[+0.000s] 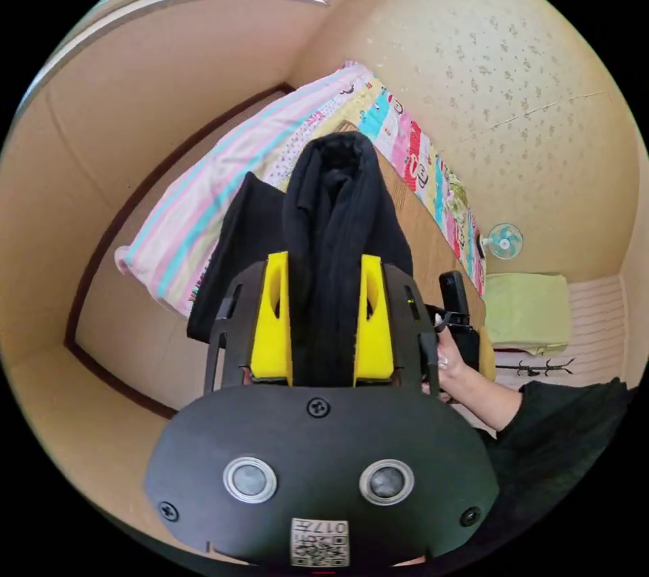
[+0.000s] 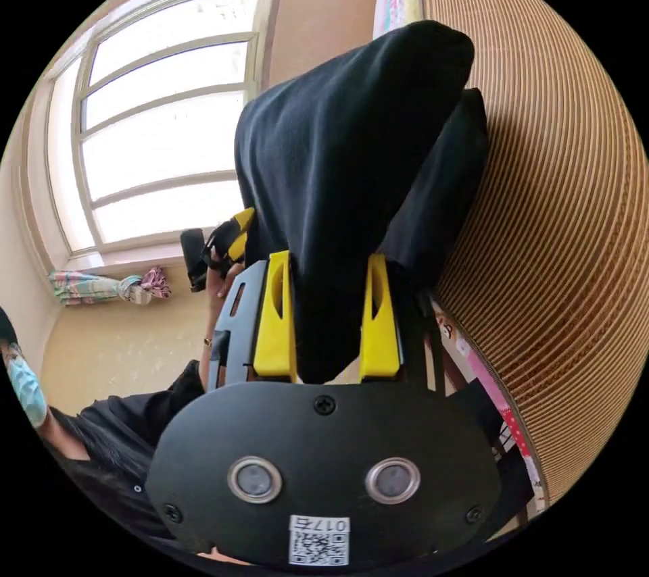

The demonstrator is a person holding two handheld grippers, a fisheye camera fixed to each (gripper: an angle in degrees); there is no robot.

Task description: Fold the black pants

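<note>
Black pants point(image 1: 334, 226) bunched between both grippers' yellow jaws, left gripper point(image 1: 323, 320) and right gripper point(image 2: 329, 320) each clamped on cloth above the mat point(image 2: 561, 212).

The left gripper point(image 1: 323, 320) has both yellow jaws pressed on a bunched fold of the black pants point(image 1: 334, 212), which extends beyond the fingertips. Past the pants lie a woven mat point(image 1: 422, 232) and a patterned quilt point(image 1: 223, 192). To one side of the jaws, a hand point(image 1: 449, 361) holds the right gripper point(image 1: 460, 313).
</note>
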